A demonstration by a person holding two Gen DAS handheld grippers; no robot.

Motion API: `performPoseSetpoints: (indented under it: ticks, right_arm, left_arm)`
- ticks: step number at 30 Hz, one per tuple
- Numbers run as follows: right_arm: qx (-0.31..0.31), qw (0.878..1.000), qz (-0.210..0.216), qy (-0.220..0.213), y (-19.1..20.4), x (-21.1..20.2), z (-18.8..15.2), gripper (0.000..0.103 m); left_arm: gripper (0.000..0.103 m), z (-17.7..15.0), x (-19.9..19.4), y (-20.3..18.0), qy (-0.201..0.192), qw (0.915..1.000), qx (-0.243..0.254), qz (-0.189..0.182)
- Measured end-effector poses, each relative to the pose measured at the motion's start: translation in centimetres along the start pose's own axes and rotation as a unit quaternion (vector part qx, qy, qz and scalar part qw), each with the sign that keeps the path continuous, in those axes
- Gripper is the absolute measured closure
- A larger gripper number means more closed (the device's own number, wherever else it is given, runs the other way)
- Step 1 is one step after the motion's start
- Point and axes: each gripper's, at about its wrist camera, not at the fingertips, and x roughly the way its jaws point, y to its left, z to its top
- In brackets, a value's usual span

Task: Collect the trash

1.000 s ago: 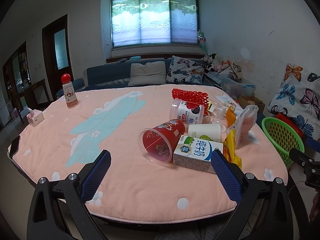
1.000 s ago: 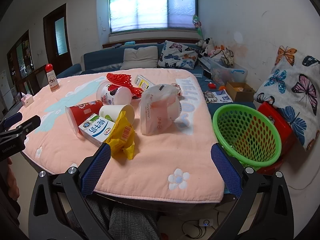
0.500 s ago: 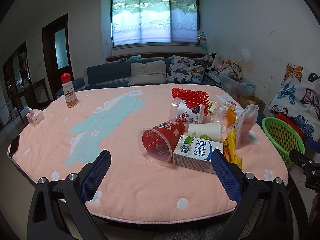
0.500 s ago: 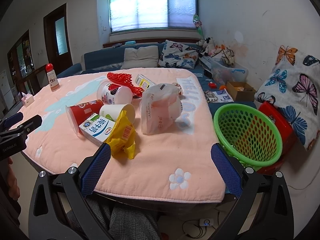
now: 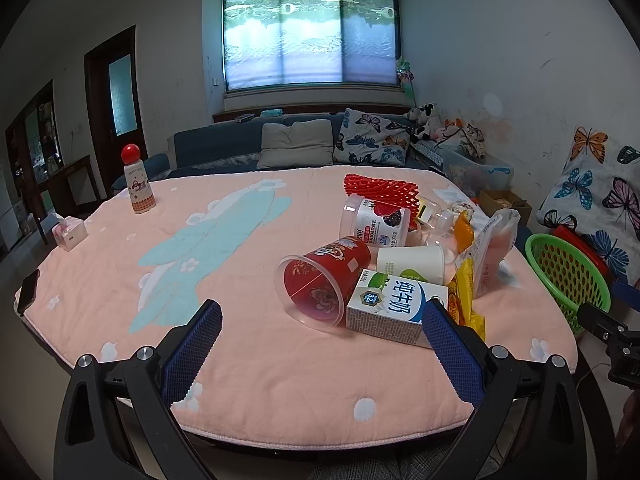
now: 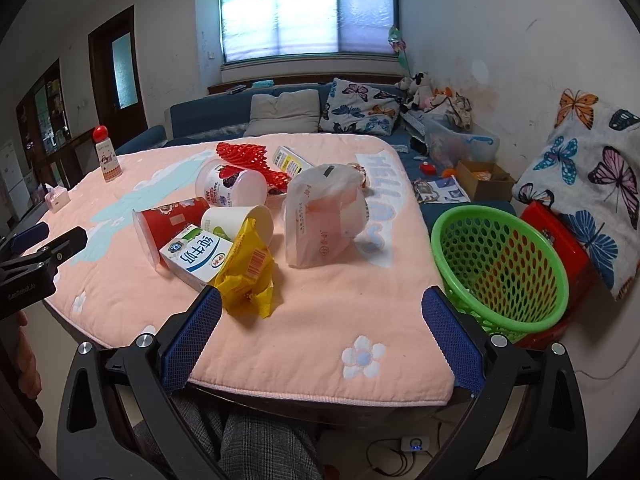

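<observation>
Left gripper [image 5: 322, 338] held wide apart, nothing gripped, poised at the near table edge; right gripper [image 6: 322, 336] likewise spread and empty, nearer the basket side. Trash is piled on the pink cloth [image 5: 248, 368] just ahead: milk carton [image 5: 394, 308] touching a tipped red cup [image 5: 324, 276], white cup [image 5: 412, 258] behind, yellow wrapper [image 6: 246, 276] against the carton, plastic bag [image 6: 324, 220] upright further right, yogurt tub [image 6: 232, 186] and red foam net [image 6: 248, 156] at the back. Green basket [image 6: 500, 264] sits off the table's right side, apparently the drop point. Everything is judged light. Carton is stiff, best pinched across its narrow faces. Cups are thin and crushable, to be taken at the rim wall. Wrapper and bag are soft and slippery, best taken by a bunched fold. Nothing collected yet, basket looks empty
</observation>
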Motion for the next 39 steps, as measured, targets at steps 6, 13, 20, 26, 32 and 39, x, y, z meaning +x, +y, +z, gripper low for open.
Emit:
performPoseSetpoints:
  ticks: [6,13,20,26,32,39]
  right_arm:
    - [0.0,1.0,0.003,0.003,0.0,0.4,0.0,0.004]
    - [0.002,1.0,0.004,0.005,0.0,0.7,0.1,0.004]
    - [0.001,1.0,0.008,0.01,-0.2,1.5,0.2,0.004]
    - [0.004,1.0,0.011,0.014,-0.6,2.4,0.6,0.004]
    - [0.01,0.999,0.023,0.02,-1.1,3.7,1.2,0.004]
    - [0.017,0.999,0.036,0.029,-1.4,5.5,2.1,0.004]
  left_arm:
    - [0.006,-0.1,0.4,0.2,0.004,1.0,-0.002,0.001]
    - [0.006,0.0,0.7,0.3,0.006,1.0,-0.002,0.001]
    - [0.006,0.4,1.3,0.4,0.01,1.0,0.0,0.001]
    - [0.006,0.8,2.1,0.6,0.014,0.9999,-0.001,0.002]
    - [0.006,1.0,2.8,0.8,0.018,0.9998,0.001,0.005]
    - [0.006,1.3,3.9,1.2,0.027,0.9996,0.001,0.006]
